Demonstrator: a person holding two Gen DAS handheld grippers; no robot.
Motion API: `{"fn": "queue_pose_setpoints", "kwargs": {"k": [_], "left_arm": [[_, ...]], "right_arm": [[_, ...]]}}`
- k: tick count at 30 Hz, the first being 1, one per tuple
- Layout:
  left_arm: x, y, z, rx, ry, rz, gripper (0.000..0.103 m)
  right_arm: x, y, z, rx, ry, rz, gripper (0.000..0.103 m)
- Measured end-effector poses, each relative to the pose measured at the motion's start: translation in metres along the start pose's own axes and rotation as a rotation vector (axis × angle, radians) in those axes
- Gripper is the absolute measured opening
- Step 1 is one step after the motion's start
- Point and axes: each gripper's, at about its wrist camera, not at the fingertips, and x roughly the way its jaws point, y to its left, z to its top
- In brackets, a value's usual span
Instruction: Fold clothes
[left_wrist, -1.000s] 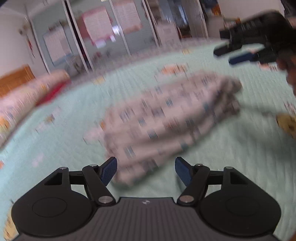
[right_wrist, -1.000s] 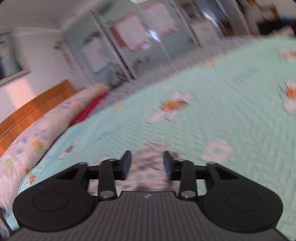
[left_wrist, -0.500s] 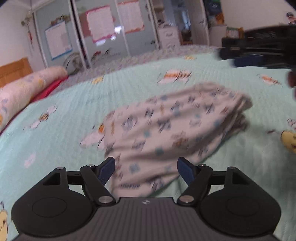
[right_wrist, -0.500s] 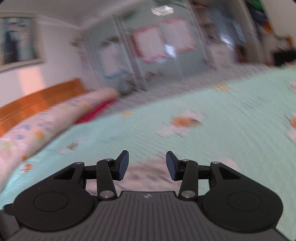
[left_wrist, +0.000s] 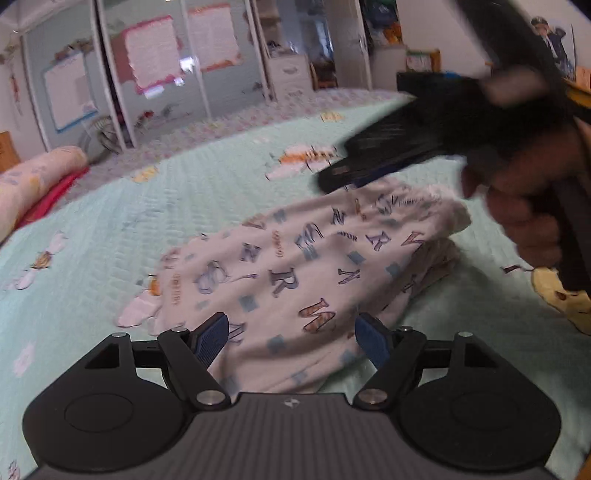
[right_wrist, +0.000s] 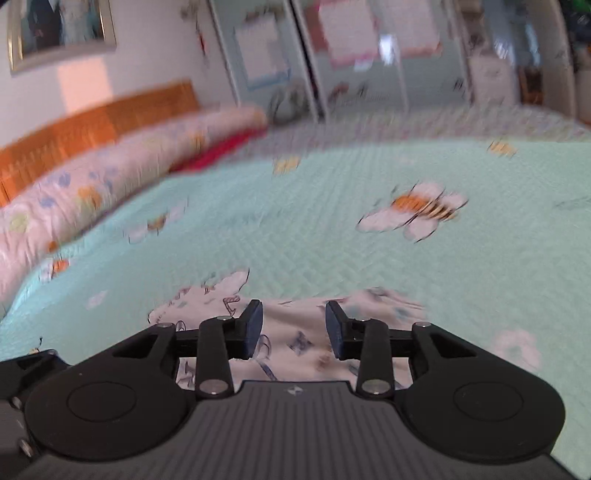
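A white garment (left_wrist: 295, 266) printed with blue and orange letters lies folded into a long bundle on the mint quilt (left_wrist: 184, 206). My left gripper (left_wrist: 291, 338) hangs open over its near end, the cloth showing below and between the fingers without touching the pads. My right gripper (left_wrist: 354, 173), blurred and held by a hand (left_wrist: 524, 206), hovers just above the far end. In the right wrist view the right gripper (right_wrist: 293, 328) has its jaws closing over the garment (right_wrist: 207, 302), the pads apart from the cloth.
The quilt (right_wrist: 295, 240) spreads wide on all sides. A rolled floral duvet (right_wrist: 92, 184) and a red cloth (right_wrist: 221, 151) lie along the wooden headboard (right_wrist: 92, 122). Mirrored wardrobe doors (left_wrist: 166, 74) stand beyond the bed's far edge.
The right gripper has swung in from the upper right to just above the garment's far end, and its jaws have narrowed. The left gripper has crept nearer the garment.
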Motion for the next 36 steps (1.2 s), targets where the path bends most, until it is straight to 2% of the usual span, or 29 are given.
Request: {"fn": "queue_pose_setpoints", "kwargs": {"k": [2,3,4,6,9,11,13,14,15,16,17,18,20,21,23,25,28,30,31,34,36], "left_arm": [[0.012,-0.006,-0.008,0.008,0.055,-0.023,0.079],[0.009,-0.008,-0.013,0.006,0.040,-0.011,0.079],[0.006,-0.011,-0.017,0.005,0.026,0.000,0.079],[-0.005,-0.011,-0.018,-0.011,0.025,-0.008,0.079],[-0.018,-0.011,-0.017,-0.002,-0.015,-0.047,0.079],[-0.013,-0.012,-0.015,0.008,-0.010,-0.067,0.079],[0.002,-0.016,-0.017,0.026,0.049,-0.066,0.080],[0.001,-0.018,-0.020,0.024,0.039,-0.056,0.080],[-0.007,-0.019,-0.020,0.012,0.025,-0.068,0.080],[-0.015,-0.019,-0.021,0.001,0.012,-0.080,0.080],[-0.022,-0.020,-0.021,-0.011,-0.002,-0.092,0.080],[-0.030,-0.021,-0.022,-0.021,-0.015,-0.104,0.080],[-0.036,-0.025,-0.019,0.023,-0.051,-0.118,0.080],[-0.039,-0.027,-0.018,0.044,-0.068,-0.123,0.080],[-0.031,-0.021,-0.009,0.038,-0.077,-0.091,0.080],[-0.020,-0.005,0.002,-0.049,-0.071,-0.075,0.080],[-0.018,0.017,0.012,-0.192,-0.070,-0.097,0.080],[-0.021,0.026,0.017,-0.228,-0.080,-0.112,0.080],[-0.018,0.030,0.021,-0.236,-0.082,-0.106,0.080],[-0.005,0.043,0.036,-0.280,-0.071,-0.101,0.080],[0.018,0.054,0.042,-0.348,-0.028,-0.131,0.080]], "right_arm": [[0.036,-0.013,0.006,0.037,0.109,-0.083,0.033],[0.048,-0.022,0.009,0.081,0.149,-0.108,0.023],[0.051,-0.034,0.012,0.166,0.160,-0.102,0.020],[0.036,-0.043,0.016,0.278,0.133,-0.057,0.023],[0.008,-0.023,0.017,0.230,0.060,0.026,0.028],[0.016,-0.008,0.019,0.176,0.091,0.053,0.030],[0.046,-0.006,0.019,0.114,0.170,0.004,0.031],[0.058,-0.011,0.018,0.107,0.203,-0.043,0.022],[0.059,-0.018,0.018,0.131,0.202,-0.078,0.005],[0.049,-0.024,0.018,0.166,0.169,-0.074,0.008],[0.032,-0.026,0.018,0.182,0.114,-0.040,0.019],[0.010,-0.023,0.015,0.160,0.056,-0.001,0.024],[-0.030,-0.010,-0.003,0.034,-0.016,0.033,0.030],[-0.046,-0.003,-0.015,-0.048,-0.028,0.031,0.032],[-0.050,0.002,-0.048,-0.213,0.021,-0.036,0.032],[-0.050,0.001,-0.078,-0.339,0.058,-0.097,0.026],[-0.070,0.007,-0.082,-0.338,-0.035,-0.103,0.027],[-0.080,0.017,-0.075,-0.335,-0.120,-0.072,0.029],[-0.079,0.020,-0.070,-0.334,-0.130,-0.057,0.030],[-0.058,0.019,-0.060,-0.336,-0.086,-0.069,0.031],[-0.036,0.005,-0.058,-0.283,-0.011,-0.090,0.031]]}}
